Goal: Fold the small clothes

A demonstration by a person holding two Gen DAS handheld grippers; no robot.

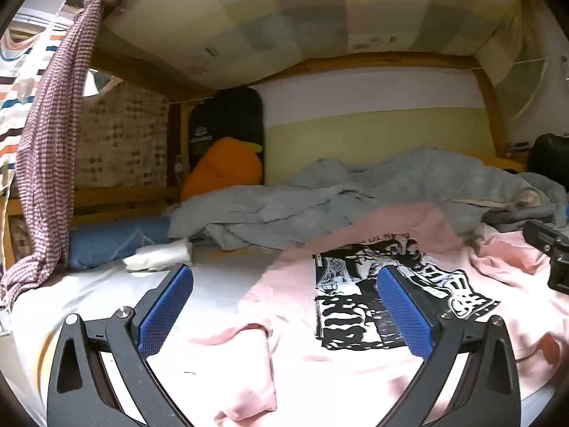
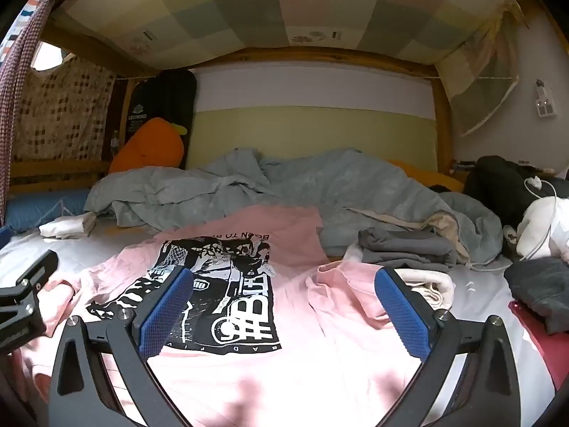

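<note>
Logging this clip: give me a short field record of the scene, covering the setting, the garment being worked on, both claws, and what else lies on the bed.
setting: lower bunk bed, white sheet
garment: pink T-shirt spread print side up, wrinkled, not yet folded
print: black-and-white graphic
left claw: open, above the shirt's left part, holding nothing
right claw: open, above the shirt's right part, holding nothing
behind shirt: rumpled grey duvet
right of shirt: folded grey clothes
far corner: orange carrot plush
</note>
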